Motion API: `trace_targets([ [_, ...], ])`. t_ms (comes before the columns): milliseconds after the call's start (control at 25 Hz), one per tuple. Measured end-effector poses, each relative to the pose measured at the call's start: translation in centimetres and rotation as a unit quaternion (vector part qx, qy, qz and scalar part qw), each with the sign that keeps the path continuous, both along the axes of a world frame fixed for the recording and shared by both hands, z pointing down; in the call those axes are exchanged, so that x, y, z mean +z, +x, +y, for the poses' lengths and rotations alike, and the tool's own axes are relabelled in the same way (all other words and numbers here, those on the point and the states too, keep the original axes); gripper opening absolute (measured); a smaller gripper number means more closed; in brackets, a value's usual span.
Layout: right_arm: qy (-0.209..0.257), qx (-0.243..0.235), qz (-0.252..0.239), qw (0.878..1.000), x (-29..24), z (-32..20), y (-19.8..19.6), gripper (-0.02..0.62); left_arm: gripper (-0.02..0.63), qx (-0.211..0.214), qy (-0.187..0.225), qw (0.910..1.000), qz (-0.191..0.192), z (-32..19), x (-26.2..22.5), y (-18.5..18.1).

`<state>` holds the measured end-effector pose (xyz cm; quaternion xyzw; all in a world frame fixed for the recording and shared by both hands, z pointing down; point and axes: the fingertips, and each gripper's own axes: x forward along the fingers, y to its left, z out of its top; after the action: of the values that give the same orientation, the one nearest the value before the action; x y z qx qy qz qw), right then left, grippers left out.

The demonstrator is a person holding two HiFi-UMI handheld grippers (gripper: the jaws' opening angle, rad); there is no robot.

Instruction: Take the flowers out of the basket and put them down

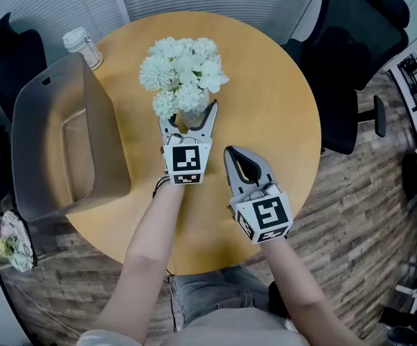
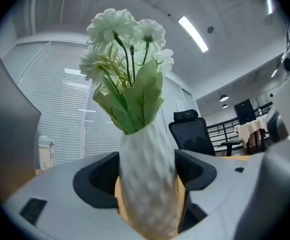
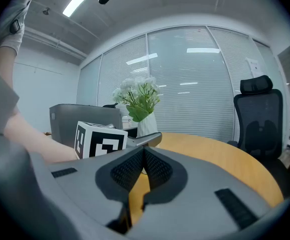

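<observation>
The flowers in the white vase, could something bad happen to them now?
1. The vase is slim and the flowers on top are a big bunch. It might tip over if the left gripper, closed on its sides, pulls away crookedly.
2. The right gripper, shut and empty, is close beside the left one. A careless move could bump it and knock the vase.

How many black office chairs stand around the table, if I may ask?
2: one chair at upper left behind the basket, one chair at right. Others may be hidden.
</observation>
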<state>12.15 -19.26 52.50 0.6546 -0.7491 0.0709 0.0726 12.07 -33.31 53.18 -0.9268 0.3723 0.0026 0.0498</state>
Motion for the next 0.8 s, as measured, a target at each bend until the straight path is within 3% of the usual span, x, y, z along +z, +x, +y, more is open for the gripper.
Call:
trace_targets([
  [80,-0.001,-0.001,-0.001,1.000,-0.1,0.1,0.2,0.023,0.347,-0.002,-0.003,1.0000,-0.004,0.1,0.2,0.2],
  [280,-0.003,-0.001,-0.002,1.000,0.3,0.3,-0.3,0.023,0.430,-0.007,-0.013,0.9999,0.004,0.4,0.5,-0.1],
  [800,0.019,0.009,-0.013,1.000,-1.4,0.3,-0.5,0.023,0.449,-0.036,-0.018,0.9991,-0.016,2.1,0.0,-3.3],
])
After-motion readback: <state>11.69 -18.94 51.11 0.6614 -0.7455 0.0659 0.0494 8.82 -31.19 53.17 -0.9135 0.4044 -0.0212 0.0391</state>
